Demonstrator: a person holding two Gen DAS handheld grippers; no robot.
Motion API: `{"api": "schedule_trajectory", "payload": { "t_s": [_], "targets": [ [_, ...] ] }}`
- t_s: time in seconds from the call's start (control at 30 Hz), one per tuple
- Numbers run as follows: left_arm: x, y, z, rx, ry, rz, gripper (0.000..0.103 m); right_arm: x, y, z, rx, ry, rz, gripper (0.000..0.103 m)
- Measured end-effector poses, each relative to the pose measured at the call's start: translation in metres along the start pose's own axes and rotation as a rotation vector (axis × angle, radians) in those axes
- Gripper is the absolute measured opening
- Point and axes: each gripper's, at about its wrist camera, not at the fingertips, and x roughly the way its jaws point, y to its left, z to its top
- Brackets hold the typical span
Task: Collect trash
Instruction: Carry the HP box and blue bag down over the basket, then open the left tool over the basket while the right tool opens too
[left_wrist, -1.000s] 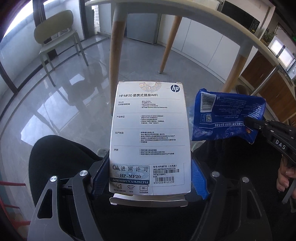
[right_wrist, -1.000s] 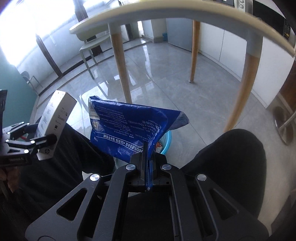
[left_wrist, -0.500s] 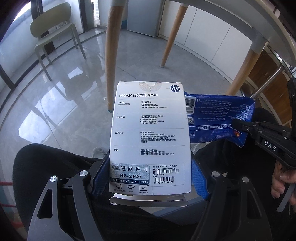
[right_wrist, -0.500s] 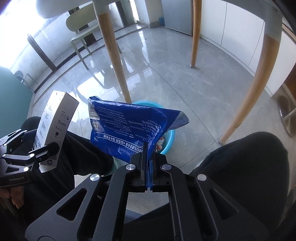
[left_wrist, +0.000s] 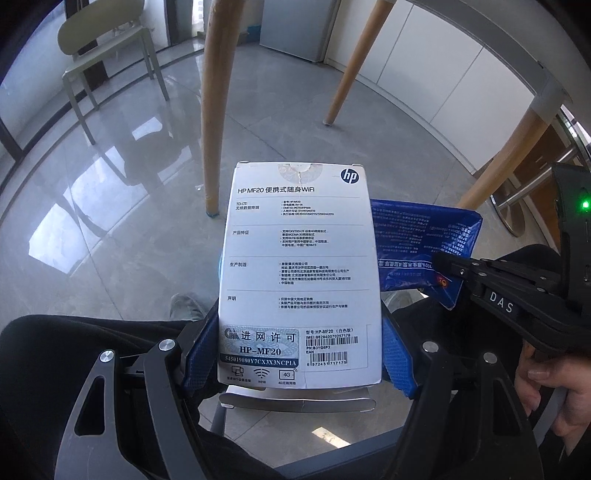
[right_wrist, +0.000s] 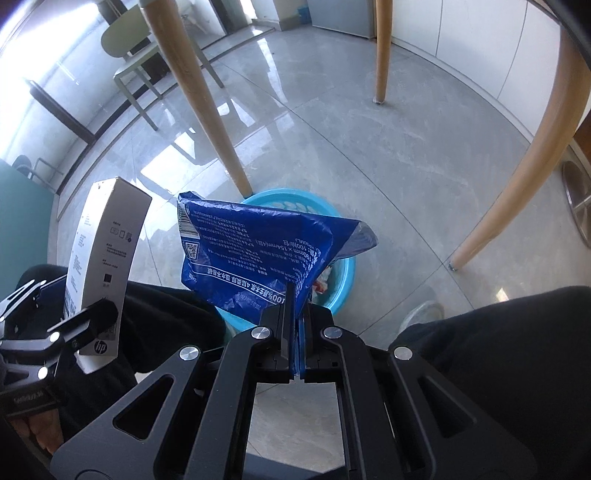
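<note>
above the blue basin (right_wrist: 343, 280) on the floor, my right gripper (right_wrist: 295, 295) pinches the soft, light blue wrapper (right_wrist: 258, 251) by its edge; my left gripper (left_wrist: 295, 350) clamps the stiff white box (left_wrist: 299, 273) at its lower sides.

Under the table, open grey floor (right_wrist: 369, 155) spreads w/ wide gaps btwn the wooden legs; nearest leg (right_wrist: 207, 107) stands touching or just behind the far rim of the blue basin (right_wrist: 345, 273). Basin mouth is mostly covered in view by the held blue bag (right_wrist: 255, 254), w/ the white box (right_wrist: 107, 258) just left. Dark-clothed knees (right_wrist: 509, 339) crowd both near sides.
</note>
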Motion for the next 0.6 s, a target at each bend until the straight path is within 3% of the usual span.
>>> {"api": "schedule_trajectory", "payload": {
  "t_s": [0.23,0.6],
  "targets": [
    [0.018,0.009,0.014,-0.023,-0.011,-0.028,0.075,0.032,-0.014,0.014,0.085,0.060,0.045,0.001],
    [0.059,0.017,0.033,-0.048,0.057,-0.031,0.075,0.091,-0.016,0.035,0.071,0.138,-0.001,0.001]
  ]
}}
